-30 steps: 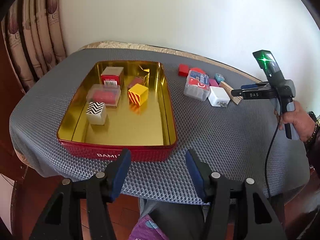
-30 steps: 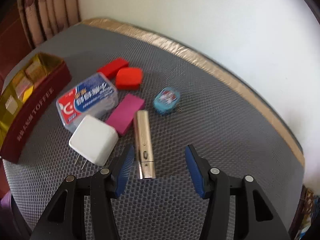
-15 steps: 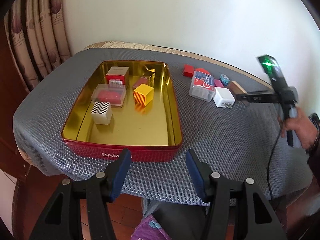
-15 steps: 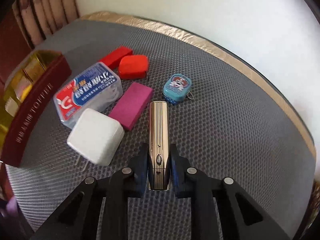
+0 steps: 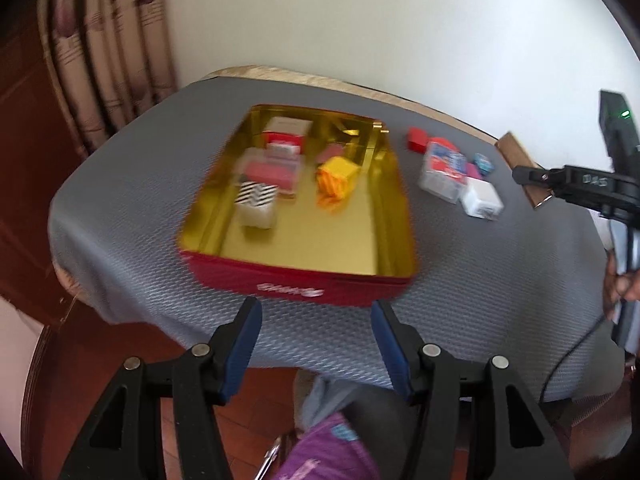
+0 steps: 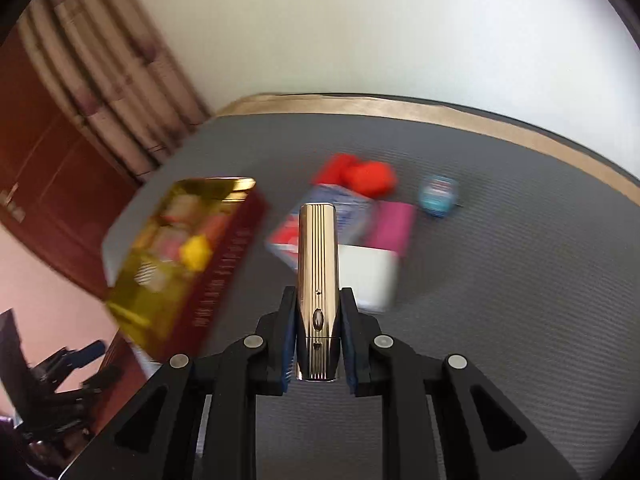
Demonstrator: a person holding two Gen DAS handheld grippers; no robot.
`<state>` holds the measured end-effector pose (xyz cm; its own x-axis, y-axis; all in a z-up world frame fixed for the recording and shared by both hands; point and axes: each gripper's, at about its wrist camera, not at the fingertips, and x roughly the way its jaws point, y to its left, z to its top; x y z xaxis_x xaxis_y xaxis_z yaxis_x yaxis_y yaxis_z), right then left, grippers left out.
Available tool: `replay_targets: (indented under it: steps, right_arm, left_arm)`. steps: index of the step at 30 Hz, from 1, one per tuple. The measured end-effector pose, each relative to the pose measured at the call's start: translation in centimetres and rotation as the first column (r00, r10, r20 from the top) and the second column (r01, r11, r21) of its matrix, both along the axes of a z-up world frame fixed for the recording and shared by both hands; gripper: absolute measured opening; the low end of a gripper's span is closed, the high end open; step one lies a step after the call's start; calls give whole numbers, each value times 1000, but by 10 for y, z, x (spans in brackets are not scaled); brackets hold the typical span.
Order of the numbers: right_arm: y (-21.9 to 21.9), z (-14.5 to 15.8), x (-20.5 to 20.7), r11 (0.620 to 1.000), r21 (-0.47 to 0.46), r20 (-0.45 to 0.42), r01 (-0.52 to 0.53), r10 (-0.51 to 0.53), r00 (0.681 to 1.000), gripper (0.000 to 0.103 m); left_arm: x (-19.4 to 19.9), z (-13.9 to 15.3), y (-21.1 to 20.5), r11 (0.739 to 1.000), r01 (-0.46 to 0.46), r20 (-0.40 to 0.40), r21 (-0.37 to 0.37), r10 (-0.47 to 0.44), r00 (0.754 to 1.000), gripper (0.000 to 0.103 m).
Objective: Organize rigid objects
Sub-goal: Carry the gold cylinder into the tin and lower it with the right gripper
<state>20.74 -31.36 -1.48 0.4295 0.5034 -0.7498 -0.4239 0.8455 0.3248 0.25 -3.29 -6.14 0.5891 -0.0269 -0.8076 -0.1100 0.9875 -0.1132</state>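
Observation:
My right gripper (image 6: 318, 294) is shut on a gold ribbed lighter (image 6: 318, 256) and holds it clear of the grey table mat, pointing away from me. In the left wrist view the right gripper (image 5: 524, 176) hangs at the right with the lighter (image 5: 510, 148) sticking out beyond it. A red tin (image 5: 296, 284) with a gold inside holds a zebra cube (image 5: 256, 200), a yellow striped cube (image 5: 336, 178) and two small boxes. My left gripper (image 5: 316, 308) is open and empty, just in front of the tin's near wall.
Loose on the mat right of the tin lie a white charger (image 6: 370, 276), a pink block (image 6: 392, 224), a small blue tin (image 6: 438, 194), red blocks (image 6: 368, 178) and a clear floss box (image 5: 442, 170). A curtain and a wall stand behind. A person's hand (image 5: 618, 284) grips the right handle.
My right gripper closed on the lighter, lifted it off the mat and swung toward the tin. The left gripper drifted slightly and stays open.

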Motion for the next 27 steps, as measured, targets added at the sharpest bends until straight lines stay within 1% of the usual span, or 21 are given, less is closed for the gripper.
replay_targets:
  steps: [2, 4, 6, 8, 12, 14, 17, 18, 20, 22, 27]
  right_arm:
    - [30, 5, -6, 998, 32, 1, -52, 52, 999, 18]
    - [63, 5, -13, 993, 42, -4, -110, 110, 994, 18]
    - [96, -2, -15, 985, 55, -25, -163, 165, 986, 18]
    - [123, -10, -17, 979, 43, -39, -199, 201, 979, 18]
    - [162, -35, -11, 975, -1, -74, -224, 223, 972, 18]
    - [173, -46, -9, 974, -31, -87, -224, 221, 971, 18]
    - [187, -57, -10, 973, -48, -104, -228, 222, 969, 18]
    - [192, -60, -10, 972, -69, -106, -226, 218, 970, 18]
    - [196, -65, -9, 971, -75, -113, -228, 219, 969, 18]
    - [199, -66, -9, 969, -103, -97, -223, 213, 972, 19]
    - [203, -63, -7, 972, -95, -96, -215, 206, 974, 19]
  left_arm:
    - [-3, -1, 11, 1000, -17, -7, -4, 17, 1000, 58]
    - [-6, -1, 22, 999, -40, -7, -6, 40, 999, 58]
    - [-8, -1, 31, 998, -56, 0, -8, 56, 998, 58]
    - [-8, -1, 36, 998, -64, 4, 0, 64, 998, 58]
    - [-6, -2, 41, 998, -69, 4, 2, 69, 998, 58]
    - [-6, -2, 43, 997, -72, 0, -5, 72, 997, 58]
    - [-4, -3, 46, 997, -77, -6, -9, 77, 997, 58]
    - [-3, -3, 47, 997, -81, -10, -8, 81, 997, 58]
    - [-2, -5, 49, 996, -83, -22, -14, 82, 996, 58]
    - [-1, -7, 50, 996, -84, -31, -21, 83, 996, 58]
    - [1, -10, 50, 996, -86, -50, -22, 85, 995, 58]
